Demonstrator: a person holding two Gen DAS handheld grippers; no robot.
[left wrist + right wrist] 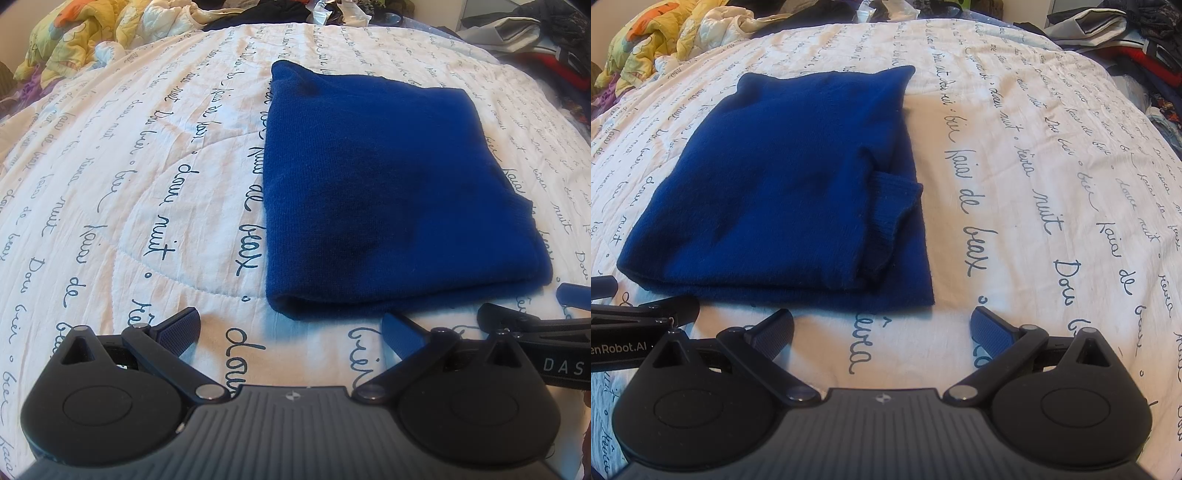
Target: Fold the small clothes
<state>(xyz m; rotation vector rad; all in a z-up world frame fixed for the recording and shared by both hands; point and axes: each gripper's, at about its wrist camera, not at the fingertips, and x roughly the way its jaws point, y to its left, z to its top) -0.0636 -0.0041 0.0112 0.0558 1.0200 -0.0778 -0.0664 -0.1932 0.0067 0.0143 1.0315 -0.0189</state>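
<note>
Item one: a blue knit garment (388,192), folded into a compact rectangle and lying flat on the bed, just beyond the tips of both my grippers and touching neither. From the right wrist view the same garment (783,192) shows a ribbed cuff (890,214) tucked across its right part, resting on a lower layer whose near right corner sticks out past the upper fold. Item two: my left gripper (291,326), held low over the cover near the garment's near edge, its jaws spread wide with nothing between them; its blue textured fingers (397,332) point toward the fold. Item three: my right gripper (882,326), likewise spread apart and empty, poised just short of the garment's near edge; its side also enters the left wrist view at the right border (546,325), close beside my left one. Item four: a white quilted bedcover (129,192) printed with dark cursive script in lines, lightly creased, carrying the garment. Item five: a crumpled yellow quilt (77,33) with orange patches, heaped at the far left corner. Item six: a mixed pile of dark clothes (273,13) along the far edge of the bed. Item seven: further heaped garments in red and grey (535,40) at the far right.
</note>
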